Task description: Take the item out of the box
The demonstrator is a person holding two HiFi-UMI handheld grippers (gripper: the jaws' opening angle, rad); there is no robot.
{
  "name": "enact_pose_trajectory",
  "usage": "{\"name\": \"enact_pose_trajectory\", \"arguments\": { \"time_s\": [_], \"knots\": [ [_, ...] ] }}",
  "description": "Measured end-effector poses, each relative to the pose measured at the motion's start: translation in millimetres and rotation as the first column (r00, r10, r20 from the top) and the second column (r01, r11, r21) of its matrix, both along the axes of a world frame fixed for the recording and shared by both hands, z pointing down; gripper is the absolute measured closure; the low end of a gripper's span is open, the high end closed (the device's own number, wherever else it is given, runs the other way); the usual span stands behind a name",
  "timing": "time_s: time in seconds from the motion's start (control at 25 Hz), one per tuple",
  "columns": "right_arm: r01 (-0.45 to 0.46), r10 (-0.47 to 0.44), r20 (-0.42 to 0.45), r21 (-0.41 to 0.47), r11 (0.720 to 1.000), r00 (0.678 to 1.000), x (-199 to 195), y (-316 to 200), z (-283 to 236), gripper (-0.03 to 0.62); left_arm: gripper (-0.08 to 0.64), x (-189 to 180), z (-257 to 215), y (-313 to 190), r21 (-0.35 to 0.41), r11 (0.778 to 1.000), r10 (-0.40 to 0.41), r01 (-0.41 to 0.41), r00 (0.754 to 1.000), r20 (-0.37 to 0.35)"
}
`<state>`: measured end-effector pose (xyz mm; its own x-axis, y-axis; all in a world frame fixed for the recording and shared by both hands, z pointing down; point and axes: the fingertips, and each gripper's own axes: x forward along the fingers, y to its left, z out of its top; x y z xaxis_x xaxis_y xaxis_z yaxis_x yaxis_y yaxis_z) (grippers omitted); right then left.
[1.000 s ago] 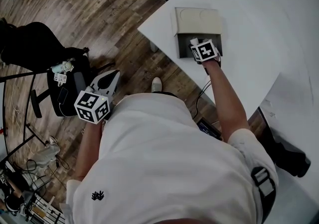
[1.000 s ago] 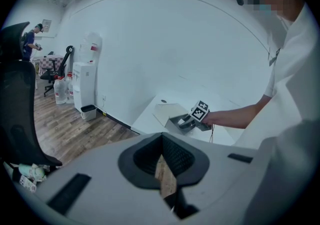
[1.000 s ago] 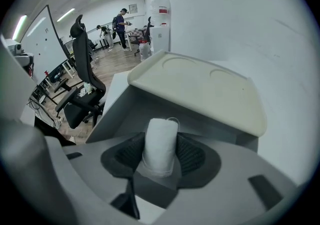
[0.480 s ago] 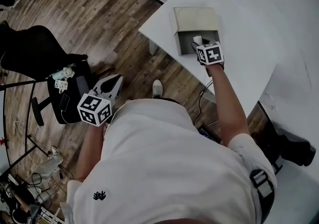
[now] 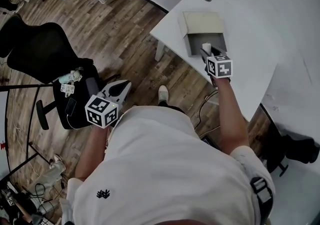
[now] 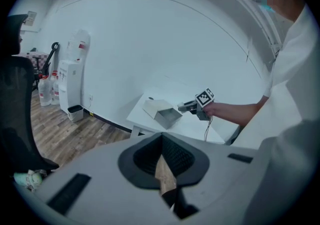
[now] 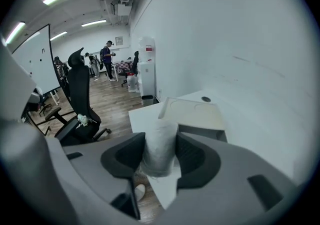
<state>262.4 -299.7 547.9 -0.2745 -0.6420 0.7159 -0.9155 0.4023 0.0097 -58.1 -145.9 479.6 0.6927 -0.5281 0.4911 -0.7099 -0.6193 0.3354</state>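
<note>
A: What differs at the lower left?
B: Little. The left gripper (image 5: 119, 88) stays low over the wooden floor (image 5: 125, 34), jaws together, nothing between them.
A: And upper right of centre?
B: The right gripper (image 5: 208, 54) has drawn back from the box (image 5: 200, 23). Its jaws stand fairly wide and clamp the white cylinder (image 7: 159, 144), now outside the box, at its front edge.

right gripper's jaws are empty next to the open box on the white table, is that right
Not empty. The right gripper view shows the right gripper with its jaws pressed on a white roll. The rest holds: it is next to the open box on the white table.
</note>
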Motion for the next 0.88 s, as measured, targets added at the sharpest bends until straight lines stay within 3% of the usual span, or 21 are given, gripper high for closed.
{"name": "enact_pose_trajectory", "arguments": {
  "time_s": [0.48,0.88],
  "knots": [
    [-0.084,0.075,0.098,0.096,0.992,0.992,-47.8,84.2,-43.9,0.403,0.554,-36.2,-11.0,37.1,0.026,0.995,0.092,-0.091,0.995,-0.025],
    [-0.113,0.086,0.169,0.155,0.981,0.982,-92.6,153.0,-72.7,0.403,0.554,-58.1,-12.5,67.7,0.048,0.987,0.155,-0.153,0.987,-0.042]
  ]
}}
